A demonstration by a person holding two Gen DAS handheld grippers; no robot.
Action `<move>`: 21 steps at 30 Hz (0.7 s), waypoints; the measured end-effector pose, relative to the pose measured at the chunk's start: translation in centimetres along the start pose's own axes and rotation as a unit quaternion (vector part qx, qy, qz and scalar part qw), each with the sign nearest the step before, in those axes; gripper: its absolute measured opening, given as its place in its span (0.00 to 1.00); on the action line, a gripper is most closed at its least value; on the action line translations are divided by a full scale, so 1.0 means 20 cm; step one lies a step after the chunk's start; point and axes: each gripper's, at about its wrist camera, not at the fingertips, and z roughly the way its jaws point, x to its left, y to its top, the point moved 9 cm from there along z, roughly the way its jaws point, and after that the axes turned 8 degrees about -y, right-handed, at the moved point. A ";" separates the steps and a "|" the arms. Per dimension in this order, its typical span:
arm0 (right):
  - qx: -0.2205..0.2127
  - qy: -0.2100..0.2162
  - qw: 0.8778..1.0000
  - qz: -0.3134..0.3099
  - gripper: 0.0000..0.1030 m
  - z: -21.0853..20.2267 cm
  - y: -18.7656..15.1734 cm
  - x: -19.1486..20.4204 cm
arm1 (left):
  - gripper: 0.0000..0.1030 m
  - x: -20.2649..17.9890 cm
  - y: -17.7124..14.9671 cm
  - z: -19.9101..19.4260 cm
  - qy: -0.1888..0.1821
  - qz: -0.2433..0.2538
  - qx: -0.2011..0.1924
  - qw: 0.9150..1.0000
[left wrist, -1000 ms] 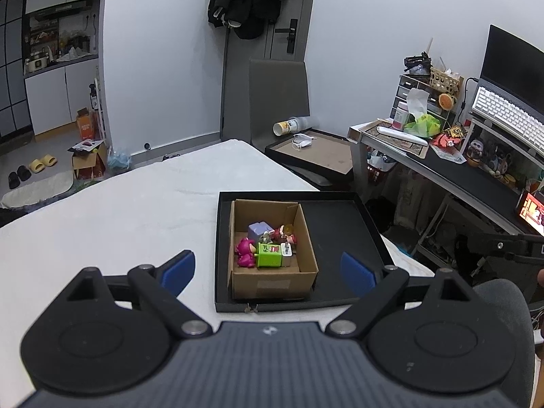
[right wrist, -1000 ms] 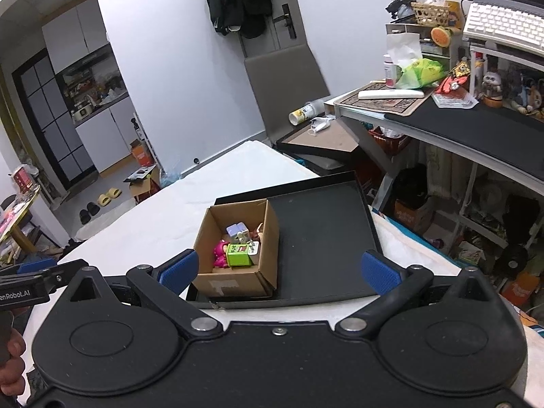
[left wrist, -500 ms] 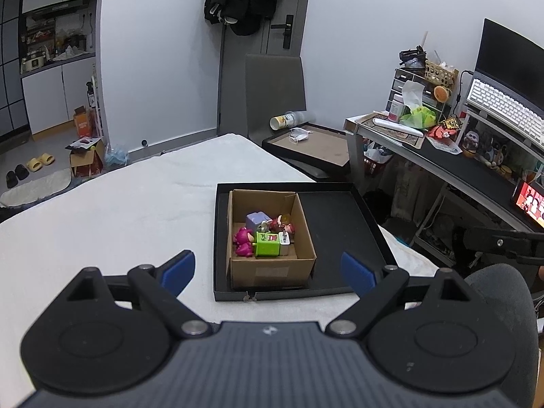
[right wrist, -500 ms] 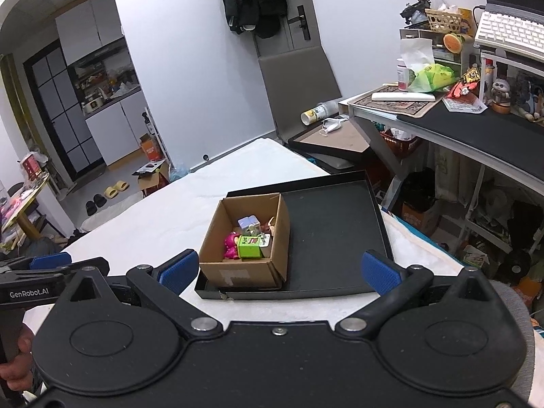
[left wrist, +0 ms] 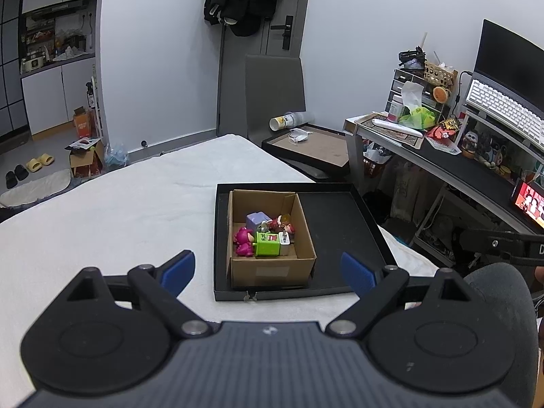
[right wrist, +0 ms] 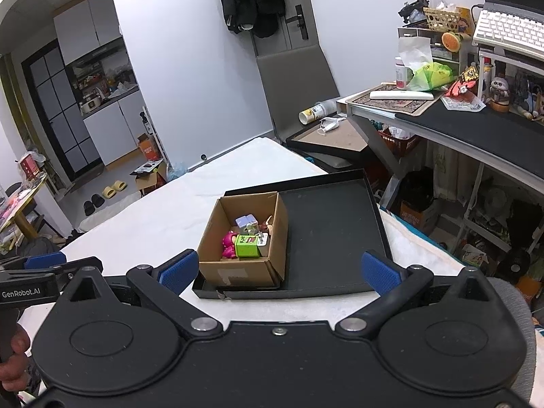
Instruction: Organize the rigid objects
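Observation:
A small open cardboard box (left wrist: 272, 267) (right wrist: 234, 272) stands in the left half of a shallow black tray (left wrist: 340, 224) (right wrist: 326, 224) on the white-covered table. Inside lie several small toys: a pink figure (left wrist: 244, 240) (right wrist: 228, 242), a green cube (left wrist: 268, 243) (right wrist: 247, 245), a lilac cube (left wrist: 256, 219) (right wrist: 246, 221) and a red-brown figure (left wrist: 284, 225). My left gripper (left wrist: 268, 271) is open, held back from the tray's near edge, nothing between its blue pads. My right gripper (right wrist: 277, 272) is open too, empty, hovering before the tray.
The white table (left wrist: 119, 210) stretches left and far from the tray. A cluttered desk (right wrist: 459, 115) with a keyboard stands at the right, a grey chair (left wrist: 273, 91) and a second tray (left wrist: 316, 146) behind. The other gripper's handle and a hand (right wrist: 13, 350) show at left.
Both grippers have drawn back and risen a little, so the box and tray look smaller and farther. Jaws stayed open; the toys have not moved.

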 end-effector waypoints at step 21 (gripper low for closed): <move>-0.008 -0.009 1.000 -0.001 1.00 -0.03 0.00 -0.02 | 0.89 -0.04 -0.01 -0.02 -0.003 0.004 -0.002 1.000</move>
